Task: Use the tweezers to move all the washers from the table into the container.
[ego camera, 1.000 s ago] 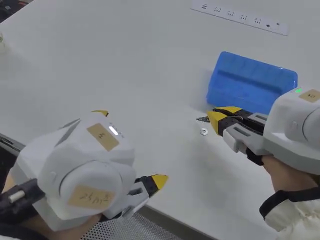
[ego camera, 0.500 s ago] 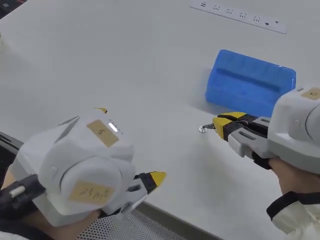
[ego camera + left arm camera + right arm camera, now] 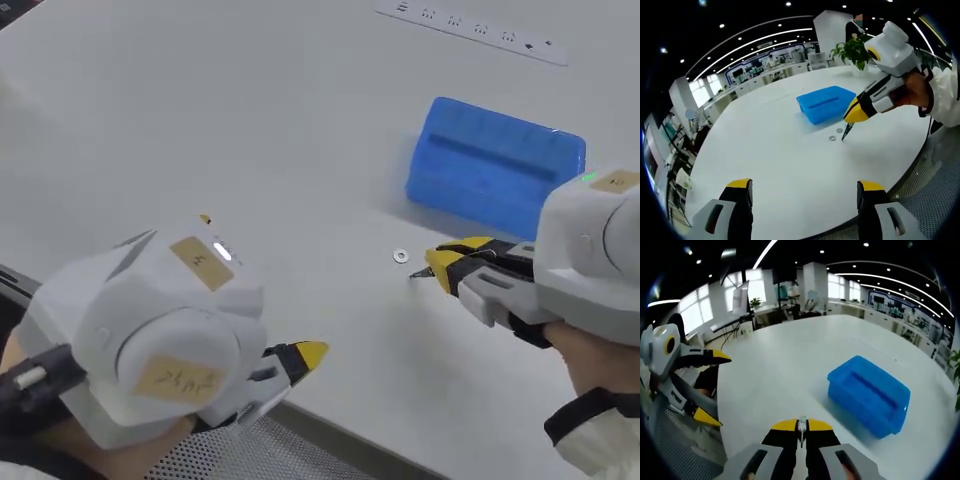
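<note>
right gripper (image 3: 447,257) is clamped on the tweezers (image 3: 419,272), and in the right gripper view its jaws are pressed together round the handle. in the head view the tweezers poke out toward the left of the frame, tip down close to the table (image 3: 300,130). the washer (image 3: 401,256) lies flat on the table just beside that tip, up and slightly left of it, with a thin gap, so not touching as far as I can tell. the tweezer points are too small to say whether they're spread or pinched, and nothing is visibly held between them. the container (image 3: 495,165) sits to the upper right of the washer, near it, long side running roughly left to right across the frame. my read: the pick isn't made yet. the tip needs a short nudge up-left to straddle the washer, then a carry up-right over the container wall. left gripper (image 3: 258,285) is well apart in the lower left, jaws spread and empty, so the right one is the nearer and does the work
</note>
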`<action>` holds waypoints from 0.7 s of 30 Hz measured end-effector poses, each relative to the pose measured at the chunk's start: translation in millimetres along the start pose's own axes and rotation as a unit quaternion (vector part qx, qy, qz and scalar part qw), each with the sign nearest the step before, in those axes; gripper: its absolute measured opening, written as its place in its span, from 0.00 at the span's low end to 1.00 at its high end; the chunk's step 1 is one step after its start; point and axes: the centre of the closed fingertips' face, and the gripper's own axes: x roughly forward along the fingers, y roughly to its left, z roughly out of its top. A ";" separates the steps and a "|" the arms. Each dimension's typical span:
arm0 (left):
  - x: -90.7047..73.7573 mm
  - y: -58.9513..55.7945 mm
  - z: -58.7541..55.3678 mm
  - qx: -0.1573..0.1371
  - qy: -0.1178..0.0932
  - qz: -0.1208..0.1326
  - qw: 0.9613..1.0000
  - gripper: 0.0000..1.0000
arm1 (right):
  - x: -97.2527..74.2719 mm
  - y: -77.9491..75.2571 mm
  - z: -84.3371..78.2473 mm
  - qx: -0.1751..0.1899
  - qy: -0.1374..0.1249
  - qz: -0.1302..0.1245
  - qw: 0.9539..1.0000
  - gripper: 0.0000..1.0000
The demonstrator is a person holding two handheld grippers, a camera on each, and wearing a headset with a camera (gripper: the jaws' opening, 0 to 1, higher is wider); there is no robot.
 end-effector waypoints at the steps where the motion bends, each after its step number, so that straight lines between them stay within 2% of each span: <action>1: 0.0 0.2 0.0 0.000 0.000 0.000 1.000 0.87 | 0.8 -0.4 1.1 -0.001 -0.001 0.000 1.000 0.01; 9: -0.1 1.6 -0.5 -0.001 0.001 0.002 1.000 0.87 | 3.5 -7.6 6.5 0.012 -0.037 -0.014 0.999 0.02; 12: 0.0 1.3 -0.7 0.000 0.002 0.001 1.000 0.87 | 3.0 -7.7 7.2 0.029 -0.054 -0.006 0.998 0.02; 15: 0.1 1.0 -0.7 0.001 0.002 0.000 1.000 0.87 | 3.2 -8.2 8.7 0.039 -0.059 -0.008 0.998 0.02; 17: 0.2 0.8 -0.8 0.002 0.002 0.000 1.000 0.87 | 2.8 -10.0 13.7 0.034 -0.071 -0.016 0.997 0.02; 21: 0.3 0.8 -1.0 0.002 0.003 0.000 1.000 0.87 | 8.7 -9.7 17.2 0.028 -0.071 -0.017 0.997 0.02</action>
